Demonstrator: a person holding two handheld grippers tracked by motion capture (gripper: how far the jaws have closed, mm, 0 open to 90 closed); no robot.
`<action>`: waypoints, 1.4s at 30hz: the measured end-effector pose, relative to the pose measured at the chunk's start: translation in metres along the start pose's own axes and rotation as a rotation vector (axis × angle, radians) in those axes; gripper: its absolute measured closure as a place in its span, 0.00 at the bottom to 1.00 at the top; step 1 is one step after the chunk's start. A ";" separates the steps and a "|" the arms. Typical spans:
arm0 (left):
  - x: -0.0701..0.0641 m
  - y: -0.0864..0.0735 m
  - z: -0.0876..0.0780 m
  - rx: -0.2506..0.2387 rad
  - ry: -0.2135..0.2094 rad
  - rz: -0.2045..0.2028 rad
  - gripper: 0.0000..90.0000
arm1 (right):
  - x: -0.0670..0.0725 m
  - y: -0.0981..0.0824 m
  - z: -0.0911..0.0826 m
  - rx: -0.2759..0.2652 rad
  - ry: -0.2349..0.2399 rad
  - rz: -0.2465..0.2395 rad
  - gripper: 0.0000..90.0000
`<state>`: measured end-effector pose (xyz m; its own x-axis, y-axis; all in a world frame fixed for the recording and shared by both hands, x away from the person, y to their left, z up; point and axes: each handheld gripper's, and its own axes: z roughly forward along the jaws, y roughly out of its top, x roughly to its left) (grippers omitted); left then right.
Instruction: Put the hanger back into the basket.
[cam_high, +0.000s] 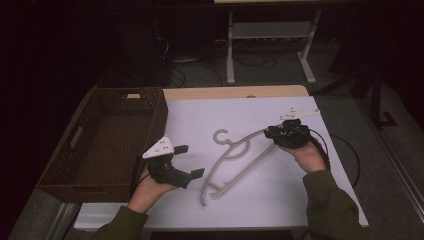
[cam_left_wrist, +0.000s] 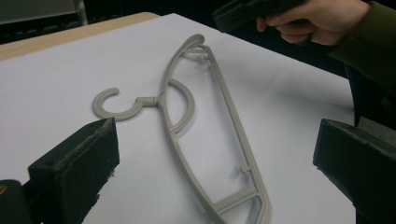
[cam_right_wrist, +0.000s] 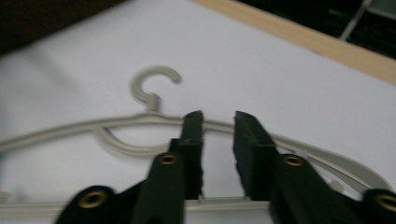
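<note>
A grey plastic hanger (cam_high: 231, 146) lies flat on the white table cover (cam_high: 300, 180), its hook toward the basket. My right gripper (cam_high: 272, 134) is at the hanger's far right end, low over it. In the right gripper view its jaws (cam_right_wrist: 219, 119) stand a narrow gap apart above the hanger (cam_right_wrist: 116, 121), with bare cover showing between them. My left gripper (cam_high: 189, 161) is open wide at the left of the hanger, holding nothing. In the left gripper view the hanger (cam_left_wrist: 236, 126) lies ahead between the two pads (cam_left_wrist: 74, 172), with the other hand at the top right.
A dark wicker basket (cam_high: 159, 117) stands at the table's left side, close to my left gripper. The wooden table edge (cam_high: 235, 92) runs along the back. A white metal stand (cam_high: 230, 50) and cables are on the floor beyond.
</note>
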<state>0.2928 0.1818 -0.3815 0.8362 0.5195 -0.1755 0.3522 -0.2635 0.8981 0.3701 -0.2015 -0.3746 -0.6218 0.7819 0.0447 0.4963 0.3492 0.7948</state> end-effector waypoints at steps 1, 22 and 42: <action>0.000 -0.001 0.000 0.003 0.000 0.002 0.00 | -0.004 0.000 0.006 0.025 -0.016 0.008 0.90; 0.003 -0.009 0.003 0.021 -0.001 -0.008 0.00 | -0.050 -0.015 0.066 0.268 -0.117 0.031 1.00; 0.001 -0.009 0.003 0.035 -0.011 -0.010 0.00 | -0.035 -0.038 0.032 0.356 -0.076 0.028 1.00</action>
<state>0.2920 0.1826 -0.3913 0.8372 0.5133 -0.1888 0.3747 -0.2868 0.8816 0.3919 -0.2253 -0.4259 -0.5647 0.8252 0.0078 0.7008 0.4746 0.5326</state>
